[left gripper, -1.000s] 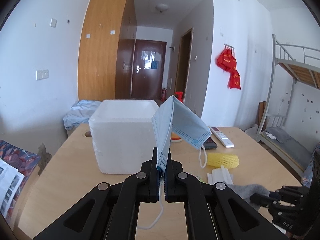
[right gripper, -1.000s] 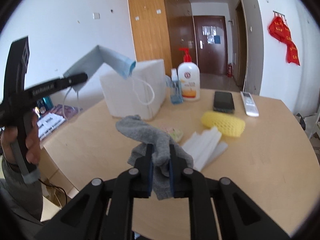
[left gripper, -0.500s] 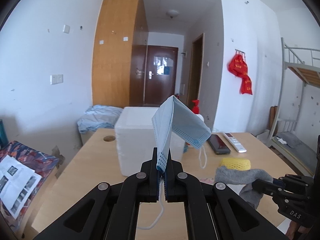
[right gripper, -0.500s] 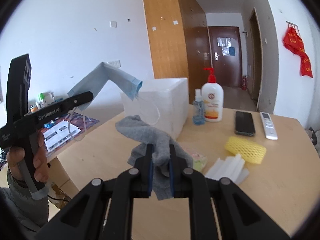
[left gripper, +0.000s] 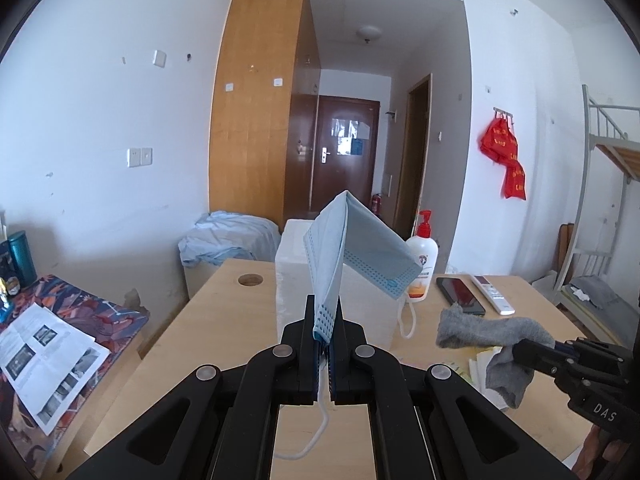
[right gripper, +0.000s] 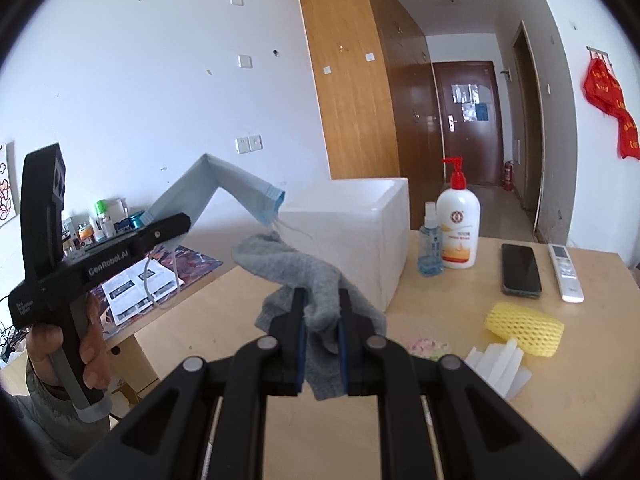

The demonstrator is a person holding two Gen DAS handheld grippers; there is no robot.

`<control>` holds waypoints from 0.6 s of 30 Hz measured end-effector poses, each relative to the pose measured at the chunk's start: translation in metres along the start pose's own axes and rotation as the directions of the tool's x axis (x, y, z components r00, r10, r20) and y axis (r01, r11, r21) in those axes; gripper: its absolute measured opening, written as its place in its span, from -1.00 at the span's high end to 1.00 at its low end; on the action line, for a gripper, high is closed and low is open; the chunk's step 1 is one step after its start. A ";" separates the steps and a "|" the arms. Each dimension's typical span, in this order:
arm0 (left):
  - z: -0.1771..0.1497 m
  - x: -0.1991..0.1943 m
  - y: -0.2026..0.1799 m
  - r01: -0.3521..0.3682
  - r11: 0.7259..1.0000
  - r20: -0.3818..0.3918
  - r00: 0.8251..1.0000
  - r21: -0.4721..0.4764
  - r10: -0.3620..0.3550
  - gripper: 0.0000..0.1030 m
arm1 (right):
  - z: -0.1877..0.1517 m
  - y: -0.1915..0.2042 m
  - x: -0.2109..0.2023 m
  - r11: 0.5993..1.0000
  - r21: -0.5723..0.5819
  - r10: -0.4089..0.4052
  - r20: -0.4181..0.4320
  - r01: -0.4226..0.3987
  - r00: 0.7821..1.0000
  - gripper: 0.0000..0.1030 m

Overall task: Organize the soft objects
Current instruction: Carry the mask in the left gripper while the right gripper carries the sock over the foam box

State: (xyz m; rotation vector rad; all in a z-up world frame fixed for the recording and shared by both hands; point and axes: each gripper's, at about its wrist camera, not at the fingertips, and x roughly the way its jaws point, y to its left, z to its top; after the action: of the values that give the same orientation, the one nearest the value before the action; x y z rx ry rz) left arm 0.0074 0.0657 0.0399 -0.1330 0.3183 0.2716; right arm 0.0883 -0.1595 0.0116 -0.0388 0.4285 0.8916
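**Both Grippers Loaded Above the Table: Mask Left, Sock Right**

The left gripper [left gripper: 325, 320] is clamped on a blue face mask [left gripper: 352, 252]; the mask stands up from the jaws and folds over toward 2 o'clock, one ear loop hanging below the jaws. The right gripper [right gripper: 322, 312] is clamped on a grey sock [right gripper: 304, 276], which bunches between the pads and drapes off both sides. Both items are held off the wooden table [right gripper: 560, 400].

View differences:
- The left wrist view alone shows a bunk bed frame [left gripper: 600, 184] at 3 o'clock and a heap of pale blue cloth [left gripper: 228, 236] behind the table at 10 o'clock.
- The right wrist view alone shows a yellow foam net [right gripper: 524, 328], a stack of white foam sheets [right gripper: 500, 368], a small blue spray bottle [right gripper: 430, 248] and the person's left hand [right gripper: 86, 344] on the left gripper's handle.
- Both views show the white foam box [right gripper: 360, 232], the pump bottle [right gripper: 458, 228], the black phone [right gripper: 520, 268] and the white remote [right gripper: 566, 272].

Legible writing:
- "GenRobot.AI" on the side of the left gripper, right wrist view.
- "DAS" on the right gripper's body, left wrist view at 4 o'clock.
- The pump bottle's label is too small to read.
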 end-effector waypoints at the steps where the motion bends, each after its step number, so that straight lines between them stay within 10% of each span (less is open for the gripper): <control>1: 0.001 0.000 0.001 -0.004 1.000 0.002 1.000 -0.001 0.004 0.95 | 0.002 0.000 0.001 1.000 0.000 0.001 0.003 -0.001 1.000 0.69; 18: 0.032 0.033 0.006 -0.032 0.999 -0.006 0.999 -0.010 0.032 0.95 | 0.045 -0.005 0.031 1.000 -0.014 0.008 0.021 -0.008 1.000 0.69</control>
State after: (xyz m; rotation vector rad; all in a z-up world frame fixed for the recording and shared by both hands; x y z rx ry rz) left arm 0.0453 0.0850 0.0588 -0.1391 0.3248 0.3042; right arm 0.1251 -0.1301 0.0402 -0.0409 0.4033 0.9025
